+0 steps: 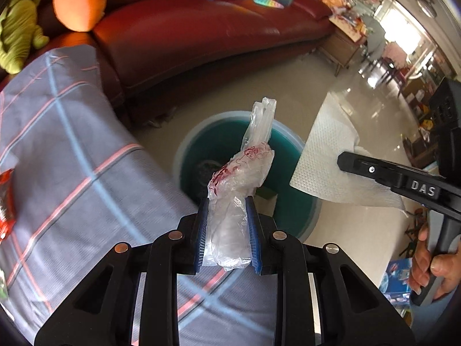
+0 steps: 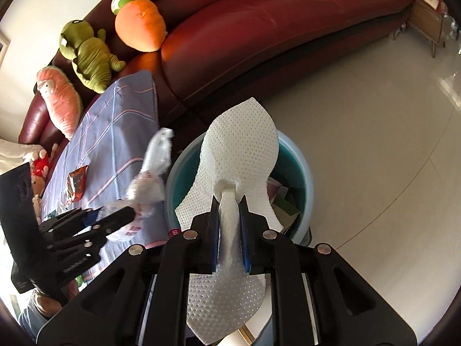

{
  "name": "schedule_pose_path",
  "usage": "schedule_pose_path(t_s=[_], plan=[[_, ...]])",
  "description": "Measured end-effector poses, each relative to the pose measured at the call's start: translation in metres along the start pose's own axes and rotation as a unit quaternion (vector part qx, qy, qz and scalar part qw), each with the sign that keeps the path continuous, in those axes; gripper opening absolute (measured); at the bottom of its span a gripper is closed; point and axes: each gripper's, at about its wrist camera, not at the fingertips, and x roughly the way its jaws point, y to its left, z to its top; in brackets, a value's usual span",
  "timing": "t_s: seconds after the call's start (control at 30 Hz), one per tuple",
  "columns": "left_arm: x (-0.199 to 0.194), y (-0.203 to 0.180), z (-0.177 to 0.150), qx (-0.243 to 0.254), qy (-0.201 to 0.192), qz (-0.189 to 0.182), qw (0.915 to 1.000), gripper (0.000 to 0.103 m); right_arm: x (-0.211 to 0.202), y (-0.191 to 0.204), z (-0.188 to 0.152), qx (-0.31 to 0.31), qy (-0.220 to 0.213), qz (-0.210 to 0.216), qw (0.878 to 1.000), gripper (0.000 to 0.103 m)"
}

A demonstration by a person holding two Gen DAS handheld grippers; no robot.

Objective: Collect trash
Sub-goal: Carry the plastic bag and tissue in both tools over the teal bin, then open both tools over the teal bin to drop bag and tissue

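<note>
My left gripper (image 1: 227, 204) is shut on a crumpled clear plastic bag (image 1: 242, 170) with red print, held above the near rim of a teal trash bin (image 1: 201, 132) on the floor. My right gripper (image 2: 229, 201) is shut on a white dimpled paper towel (image 2: 242, 150), which hangs over the same bin (image 2: 305, 170). In the left wrist view the right gripper (image 1: 343, 160) comes in from the right with the paper towel (image 1: 325, 144) draped from it. In the right wrist view the left gripper (image 2: 126, 212) and its plastic bag (image 2: 149, 181) show at the left. Some rubbish lies inside the bin.
A table under a grey-blue checked cloth (image 1: 72, 158) stands left of the bin, with a red snack wrapper (image 2: 76, 183) on it. Behind runs a dark red sofa (image 2: 259, 28) with plush toys (image 2: 141, 26) and books. Glossy pale floor (image 2: 374, 144) spreads to the right.
</note>
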Motion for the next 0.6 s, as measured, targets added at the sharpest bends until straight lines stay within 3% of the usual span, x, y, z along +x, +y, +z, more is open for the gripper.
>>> schedule_pose_path(t_s=[0.03, 0.1, 0.17, 0.23, 0.6], plan=[[0.003, -0.002, 0.001, 0.002, 0.001, 0.0, 1.0, 0.028, -0.001, -0.002, 0.002, 0.0, 0.0, -0.004, 1.0, 0.013], [0.01, -0.006, 0.002, 0.006, 0.004, 0.0, 1.0, 0.041, -0.002, -0.004, 0.004, 0.001, -0.001, -0.008, 1.0, 0.013], [0.015, -0.009, 0.003, 0.008, 0.009, 0.009, 0.9999, 0.069, -0.003, -0.004, 0.006, 0.003, -0.001, -0.012, 1.0, 0.013], [0.015, -0.009, 0.001, 0.01, 0.005, 0.017, 0.9998, 0.081, -0.002, -0.004, 0.007, 0.001, 0.001, -0.013, 1.0, 0.013], [-0.02, 0.023, -0.015, -0.013, -0.016, 0.041, 0.9989, 0.093, 0.02, 0.014, 0.008, -0.012, 0.018, -0.006, 1.0, 0.014]])
